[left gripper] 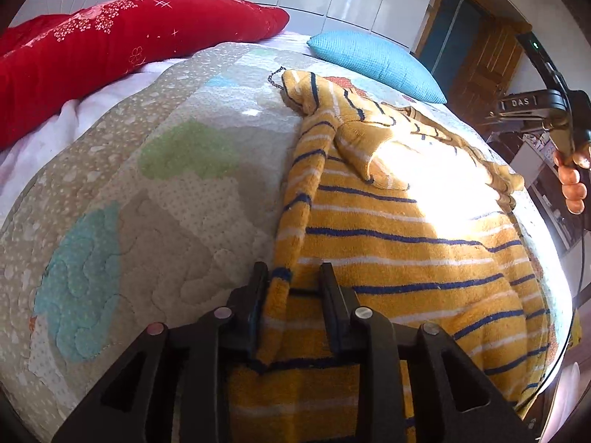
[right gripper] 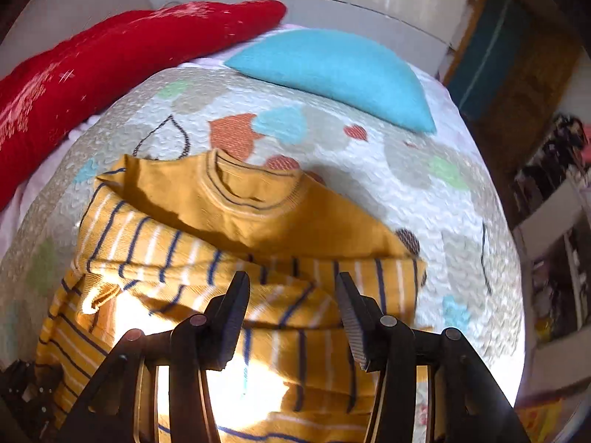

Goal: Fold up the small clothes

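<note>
From the left wrist, we're seeing our left gripper (left gripper: 293, 277) pinching a fold of the yellow striped sweater (left gripper: 406, 229), which is lying on the patterned quilt (left gripper: 155, 184). Over to the right wrist: our right gripper (right gripper: 291, 288) is hovering spread above the sweater (right gripper: 236, 199), nothing between its fingers, blue pillow (right gripper: 340, 74) beyond.

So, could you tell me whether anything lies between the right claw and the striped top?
Nothing visible does. The right claw hangs open directly over the striped top, with only air between its fingers and the cloth; the blue cushion lies well beyond.
</note>
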Available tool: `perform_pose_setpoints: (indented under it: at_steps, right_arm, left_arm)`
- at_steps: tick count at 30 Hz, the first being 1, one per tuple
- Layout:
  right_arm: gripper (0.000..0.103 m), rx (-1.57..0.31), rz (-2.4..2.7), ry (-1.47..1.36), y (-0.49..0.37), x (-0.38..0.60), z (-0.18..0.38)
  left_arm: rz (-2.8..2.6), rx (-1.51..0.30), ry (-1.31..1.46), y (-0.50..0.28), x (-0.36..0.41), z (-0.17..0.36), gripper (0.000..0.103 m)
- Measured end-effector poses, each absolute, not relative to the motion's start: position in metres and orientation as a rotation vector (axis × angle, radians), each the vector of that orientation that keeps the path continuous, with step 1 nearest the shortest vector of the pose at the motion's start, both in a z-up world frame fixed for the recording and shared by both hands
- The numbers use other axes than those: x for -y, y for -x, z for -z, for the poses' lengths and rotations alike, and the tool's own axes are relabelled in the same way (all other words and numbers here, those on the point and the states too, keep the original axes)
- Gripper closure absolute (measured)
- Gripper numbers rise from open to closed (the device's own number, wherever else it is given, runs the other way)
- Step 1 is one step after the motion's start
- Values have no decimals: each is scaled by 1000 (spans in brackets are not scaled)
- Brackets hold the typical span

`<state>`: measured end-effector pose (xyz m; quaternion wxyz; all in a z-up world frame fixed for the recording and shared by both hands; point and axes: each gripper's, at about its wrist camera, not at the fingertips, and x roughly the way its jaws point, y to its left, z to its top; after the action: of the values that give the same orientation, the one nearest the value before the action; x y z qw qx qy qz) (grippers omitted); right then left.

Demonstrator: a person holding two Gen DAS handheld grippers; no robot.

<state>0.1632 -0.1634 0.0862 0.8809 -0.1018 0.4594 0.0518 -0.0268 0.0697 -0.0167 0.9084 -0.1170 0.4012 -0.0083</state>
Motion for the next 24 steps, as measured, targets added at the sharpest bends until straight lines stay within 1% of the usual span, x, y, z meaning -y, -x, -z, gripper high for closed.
perform_pose_setpoints:
  at_steps: [3,5,7,9,13,17,20,21,22,23,24]
  right_arm:
    - [49,-984,-151,-11,-151,210,-80]
    - [49,-994,-211,-195,-146,231,-73]
    - [48,-1000,-270,-345,-148,243,-65]
    - [48,-1010,-295,-451,-155,248,-55]
    - [48,-1035,-287,-688,-178,258,-28]
    - [48,-1101,-267,-884,-205,256,-1]
    - [48,-1155,-195,-920,-218,249,9]
    - [50,-1170,-171,-917,-222,248,11]
    - [57,-1177,-147,-914,-224,246,12]
    - [68,-1183,-117,-898,-227,246,12]
    - [96,-1190,-80,-860,-229,244,13]
  left_arm:
    - [-1,-869,227,26,-68,11,73]
    - [18,-895,339,28,-77,-5,67]
    - [67,-847,432,27,-85,-24,48]
    - [80,-809,437,17,-85,-39,38]
    - [154,-831,514,-26,-81,-50,38]
    - [256,-871,609,-92,-65,-48,36]
    - [292,-947,649,-137,-50,-32,36]
    - [294,-972,665,-148,-45,-25,36]
    - [291,-997,679,-156,-42,-17,36]
    - [285,-1015,693,-162,-41,-10,36]
    - [278,-1024,704,-165,-41,-6,36]
